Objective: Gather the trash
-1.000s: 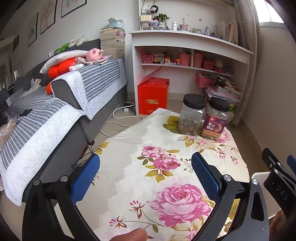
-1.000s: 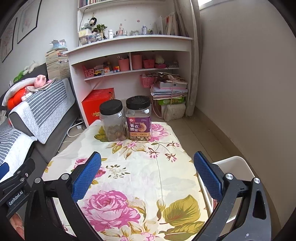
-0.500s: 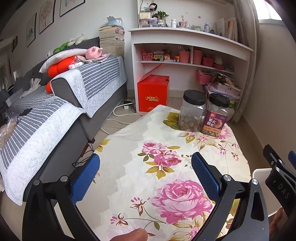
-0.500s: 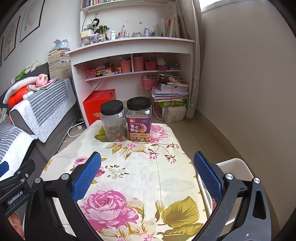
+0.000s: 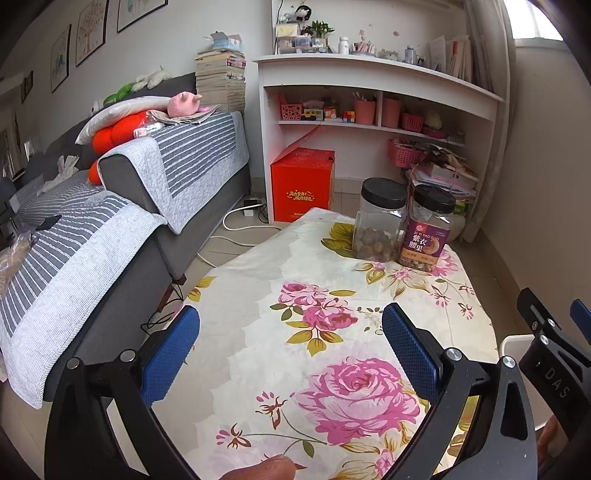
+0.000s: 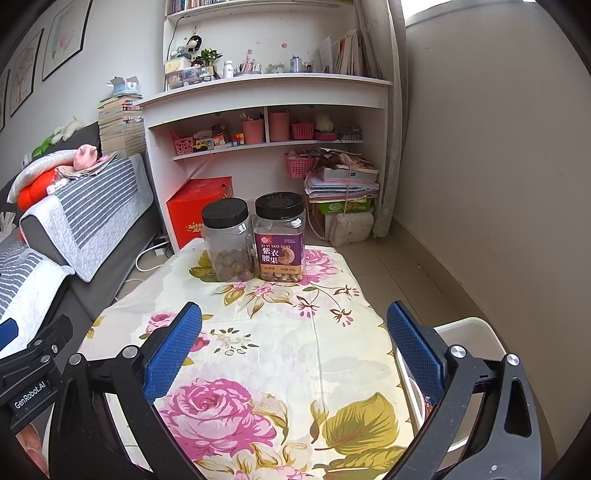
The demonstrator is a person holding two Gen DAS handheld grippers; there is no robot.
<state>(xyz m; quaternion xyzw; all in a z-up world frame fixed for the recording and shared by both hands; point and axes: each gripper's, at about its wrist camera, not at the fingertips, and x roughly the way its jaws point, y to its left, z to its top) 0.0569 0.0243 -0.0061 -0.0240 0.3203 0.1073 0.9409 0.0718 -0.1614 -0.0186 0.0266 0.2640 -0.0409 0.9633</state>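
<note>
upright, white bin (image 6: 476, 332) beside table (image 6: 280, 332)

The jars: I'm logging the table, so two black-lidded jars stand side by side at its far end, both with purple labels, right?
Not quite. Only the right jar has a purple label; the left jar is plain and clear. The right wrist view shows it.

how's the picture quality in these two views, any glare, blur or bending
Left wrist view: sharp, strong fisheye bending the shelf, window blown out top right. Right wrist view: also sharp, wall curved, dark corners, soft daylight, no glare on the jars.
</note>
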